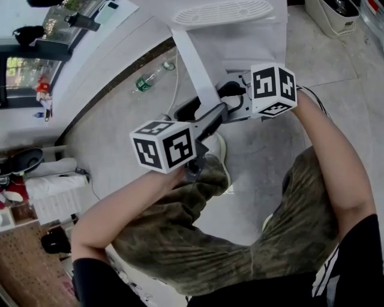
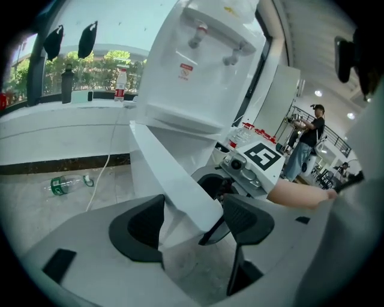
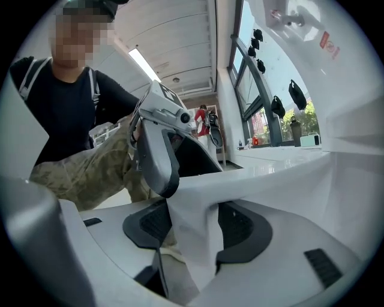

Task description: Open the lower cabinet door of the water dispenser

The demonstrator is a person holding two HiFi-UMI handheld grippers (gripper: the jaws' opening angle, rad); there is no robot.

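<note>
The white water dispenser point(image 1: 222, 12) point(image 2: 198, 78) stands on the floor against the wall. Its lower cabinet door point(image 1: 198, 69) point(image 2: 174, 174) point(image 3: 198, 210) is swung out towards me. My left gripper point(image 1: 213, 115) point(image 2: 192, 225) has the door's free edge between its jaws, and the panel fills the gap between the two pads. My right gripper point(image 1: 210, 101) point(image 3: 195, 231) holds the same edge from the other side, its pads against both faces. In the right gripper view one of the left gripper's fingers point(image 3: 157, 159) lies on the door just ahead of my jaws.
A plastic bottle point(image 1: 150, 78) point(image 2: 63, 184) lies on the floor left of the dispenser, beside a white cable point(image 1: 175, 78). My knees and a shoe point(image 1: 216, 150) are close under the grippers. A bin point(image 1: 333, 15) stands at the far right. A person point(image 2: 306, 144) stands in the background.
</note>
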